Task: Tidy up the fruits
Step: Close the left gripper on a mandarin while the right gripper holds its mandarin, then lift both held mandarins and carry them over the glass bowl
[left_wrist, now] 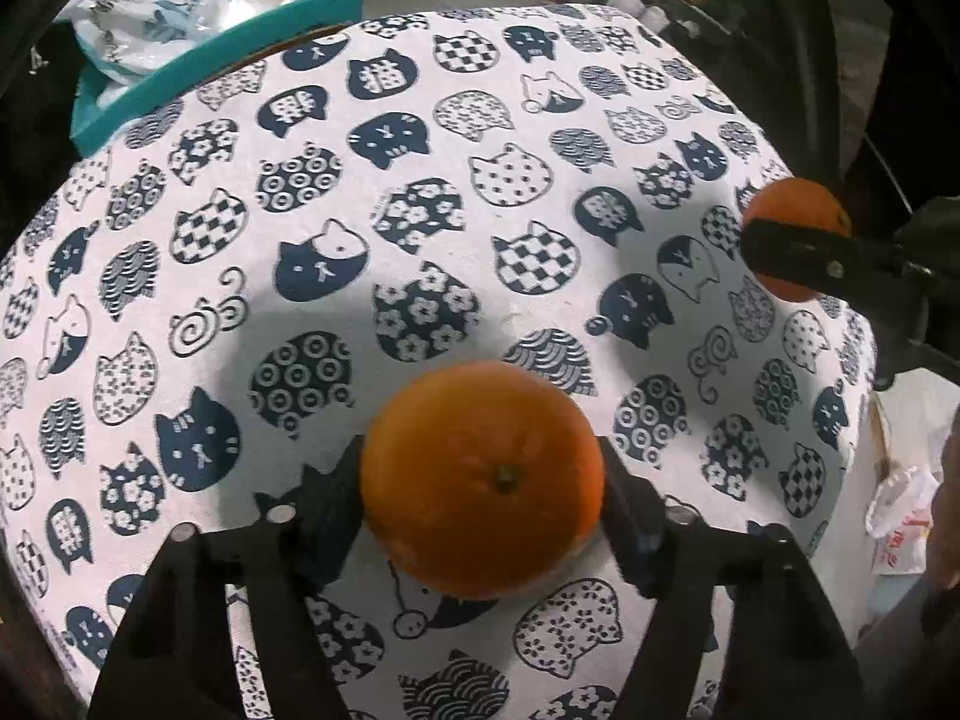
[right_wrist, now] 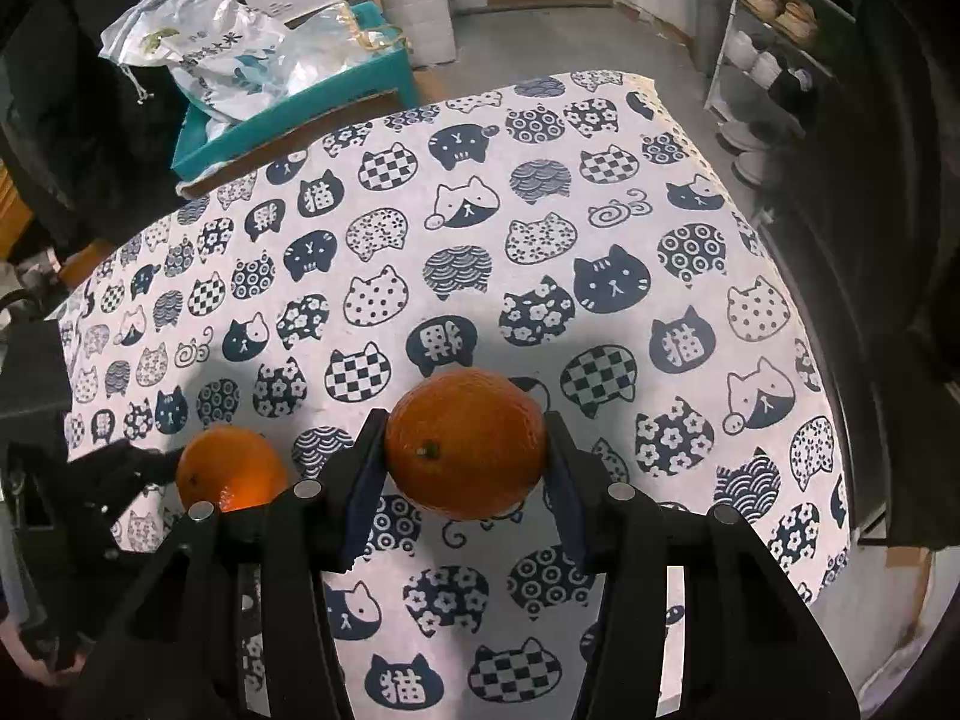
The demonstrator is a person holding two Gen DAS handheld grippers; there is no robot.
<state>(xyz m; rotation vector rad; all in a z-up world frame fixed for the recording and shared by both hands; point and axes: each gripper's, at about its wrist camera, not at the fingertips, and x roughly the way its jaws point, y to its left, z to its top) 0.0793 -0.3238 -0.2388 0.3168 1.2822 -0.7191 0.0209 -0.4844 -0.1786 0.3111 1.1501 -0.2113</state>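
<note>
My left gripper (left_wrist: 483, 480) is shut on an orange (left_wrist: 480, 474), held just above the cat-print tablecloth (left_wrist: 360, 228). My right gripper (right_wrist: 465, 450) is shut on a second orange (right_wrist: 465, 441), also just over the cloth. In the left wrist view the right gripper's fingers (left_wrist: 798, 249) and their orange (left_wrist: 798, 210) show at the right edge of the table. In the right wrist view the left gripper's fingers (right_wrist: 120, 468) and their orange (right_wrist: 231, 468) show at the lower left. The two oranges are side by side, apart.
A teal box (right_wrist: 288, 114) holding plastic bags (right_wrist: 198, 48) stands beyond the table's far left corner. A shelf rack (right_wrist: 774, 42) with shoes and bowls stands at the far right. A white plastic bag (left_wrist: 900, 516) lies on the floor right of the table.
</note>
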